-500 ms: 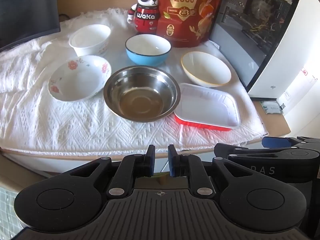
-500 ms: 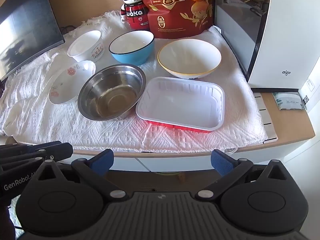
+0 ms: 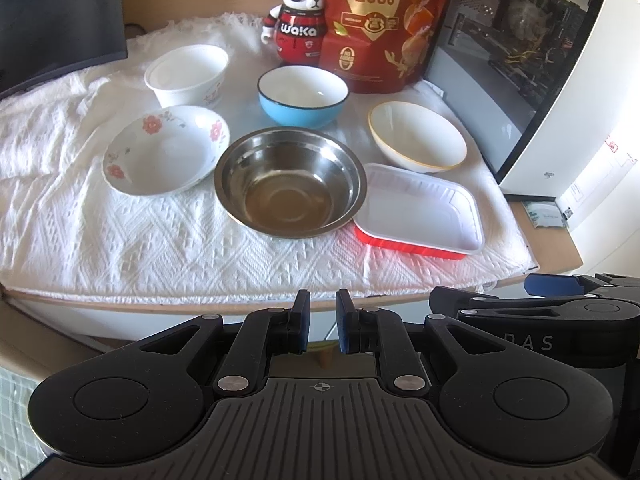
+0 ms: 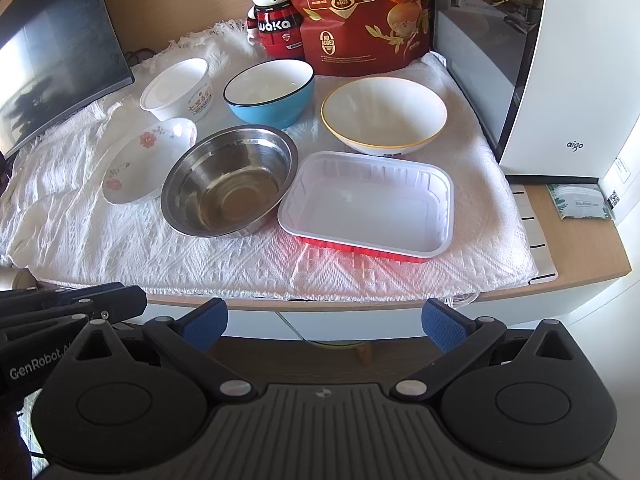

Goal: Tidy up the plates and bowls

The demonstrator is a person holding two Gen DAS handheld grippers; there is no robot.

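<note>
On a white cloth sit a steel bowl (image 3: 290, 182) (image 4: 230, 182), a flowered bowl (image 3: 166, 150) (image 4: 144, 160), a white cup-shaped bowl (image 3: 186, 74) (image 4: 178, 88), a blue bowl (image 3: 303, 96) (image 4: 269, 92), a yellow-rimmed white bowl (image 3: 417, 142) (image 4: 384, 116) and a red-sided white tray (image 3: 420, 210) (image 4: 368, 204). My left gripper (image 3: 322, 312) is nearly shut and empty, below the table's front edge. My right gripper (image 4: 324, 322) is open and empty, in front of the tray.
A red quail-egg bag (image 3: 386, 20) and a panda figure (image 3: 298, 20) stand at the back. A white PC case (image 3: 560, 80) (image 4: 560, 60) stands at the right, a dark monitor (image 4: 52, 52) at the left. A small packet (image 4: 580, 202) lies on the wooden desk.
My left gripper's fingers have parted slightly. Both views have shifted a little closer to the table; the dishes have not moved.
</note>
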